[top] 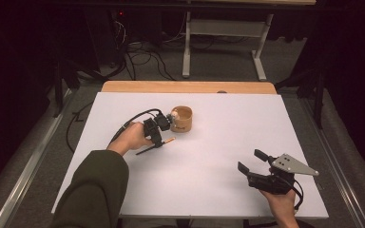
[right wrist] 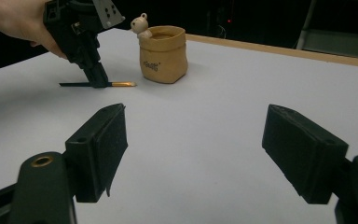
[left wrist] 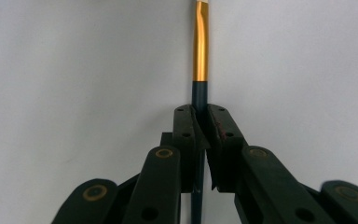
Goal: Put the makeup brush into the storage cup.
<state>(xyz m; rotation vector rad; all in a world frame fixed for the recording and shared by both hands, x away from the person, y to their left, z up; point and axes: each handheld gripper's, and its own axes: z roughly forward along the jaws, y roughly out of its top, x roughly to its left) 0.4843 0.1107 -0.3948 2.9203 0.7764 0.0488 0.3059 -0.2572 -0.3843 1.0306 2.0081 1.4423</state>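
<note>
The left gripper (top: 158, 138) is pinching a thin pencil (left wrist: 200, 60) between its matte black jaws, which are closed tight around the dark shaft just behind a shiny gold metal band. The pencil is lying flat on the smooth white table (top: 209, 166), just in front of a small tan pot (right wrist: 163, 54) shaped like a crumpled paper sack, with a pale little bear figure (right wrist: 141, 25) perching on its rim. The right gripper (right wrist: 193, 154) is resting near the table's front right corner, well apart from the pot, its blocky padded jaws standing wide apart and gripping nothing.
</note>
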